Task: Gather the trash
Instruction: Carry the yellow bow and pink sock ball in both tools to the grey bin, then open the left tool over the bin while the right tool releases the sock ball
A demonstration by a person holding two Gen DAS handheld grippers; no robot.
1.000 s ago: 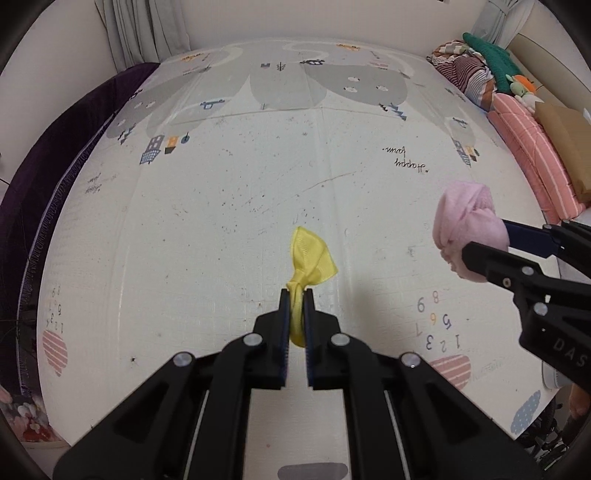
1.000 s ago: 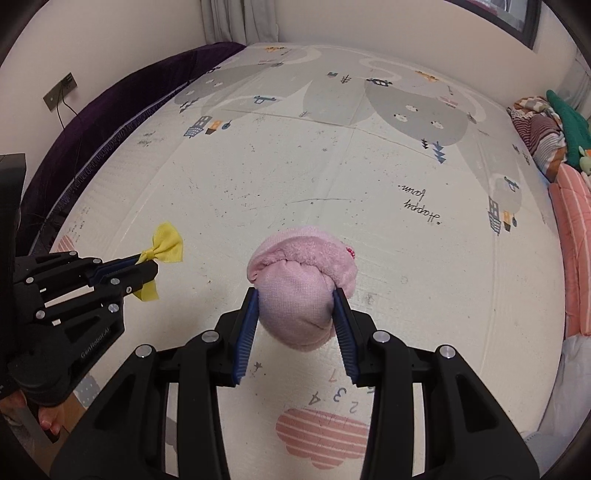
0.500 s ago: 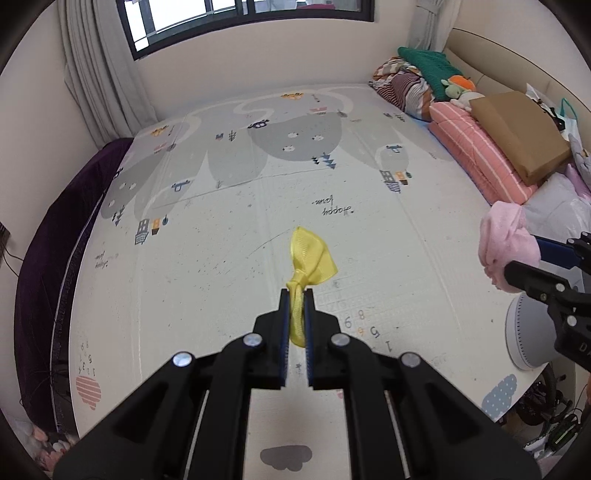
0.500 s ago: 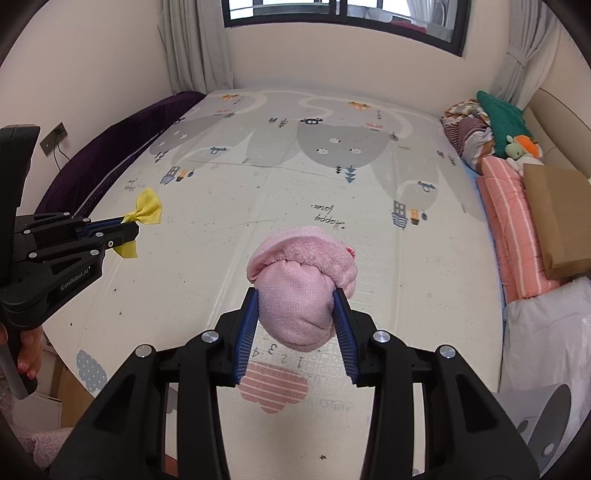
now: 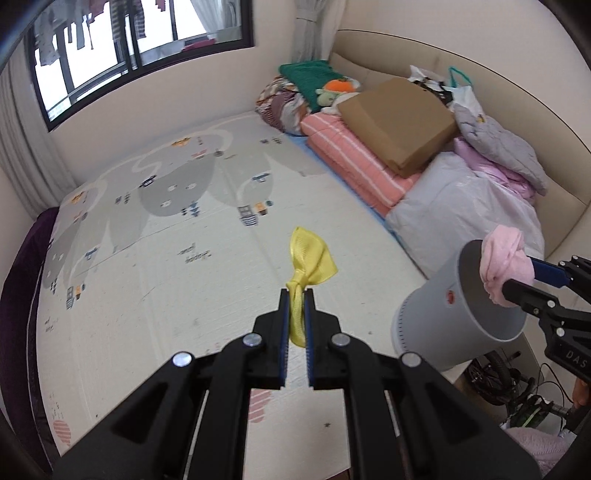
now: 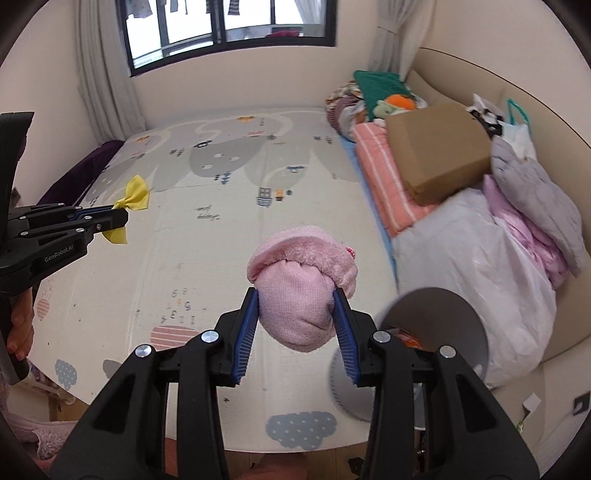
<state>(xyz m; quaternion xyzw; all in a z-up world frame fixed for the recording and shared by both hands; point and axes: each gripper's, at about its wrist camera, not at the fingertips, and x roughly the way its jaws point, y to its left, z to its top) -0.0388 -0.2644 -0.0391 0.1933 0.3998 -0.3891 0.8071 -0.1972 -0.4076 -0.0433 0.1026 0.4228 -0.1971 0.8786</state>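
My left gripper (image 5: 296,295) is shut on a yellow ribbon bow (image 5: 309,258) and holds it in the air above the play mat. It also shows at the left of the right wrist view (image 6: 125,218), with the bow (image 6: 136,192) sticking out. My right gripper (image 6: 295,295) is shut on a rolled pink sock (image 6: 299,284). In the left wrist view the sock (image 5: 504,264) hangs at the rim of a grey trash bin (image 5: 458,314), over its mouth. The bin (image 6: 428,332) stands just right of my right gripper.
A printed play mat (image 5: 166,236) covers the floor. Along the right wall lie folded pink striped bedding (image 5: 354,162), a brown box (image 5: 399,118), a white plastic bag (image 5: 461,206) and pillows. A window (image 6: 229,26) is at the back. A purple cushion (image 5: 22,280) lines the left.
Both grippers rose and swung right, away from the mat. The grey bin has come into view, and the pink sock now sits over its rim. Both grips are unchanged.
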